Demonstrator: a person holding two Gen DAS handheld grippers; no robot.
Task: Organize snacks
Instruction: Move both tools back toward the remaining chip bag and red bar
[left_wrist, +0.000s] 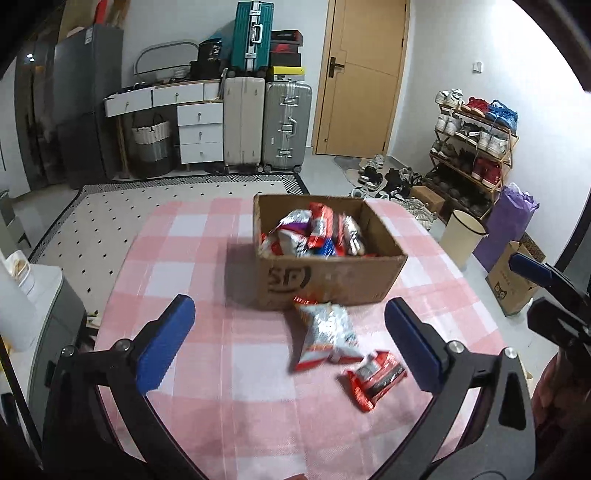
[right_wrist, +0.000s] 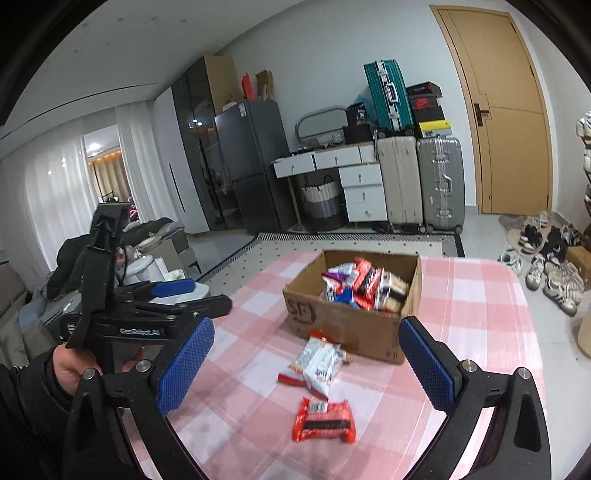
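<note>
Snack packets fill a cardboard box (left_wrist: 334, 280) standing toward the far side of a table covered in a pink-and-white checked cloth (left_wrist: 192, 266), while two more packets lie loose on the cloth in front of it. On the box's near wall a dark printed logo reads "SF". Nearest the box, just beside its front wall, lies a silver-and-white packet (left_wrist: 327, 334) with red ends; a little closer to the cameras and apart from it lies a red packet (right_wrist: 324, 421) with a dark band and a white barcode patch, its lettering too blurred to read. Inside the box (right_wrist: 354, 321) red, white, blue and purple wrappers are heaped together. Both handheld tools hang above the near part of the table with nothing between their blue pads: the left gripper (left_wrist: 290, 341) stands spread wide and empty, the two loose packets showing in the gap below it, and the right gripper (right_wrist: 308, 363) is likewise fully parted, touching neither packet. From the right wrist view, a person's hand (right_wrist: 74, 365) in a dark sleeve grasps the handle of the left tool, whose body carries the white lettering "GenRobot.AI". Behind the table stand a teal suitcase (left_wrist: 253, 37) stacked over two pale ones, white drawers (left_wrist: 199, 127), a wooden door (left_wrist: 364, 74) and a shoe rack (left_wrist: 476, 147).
</note>
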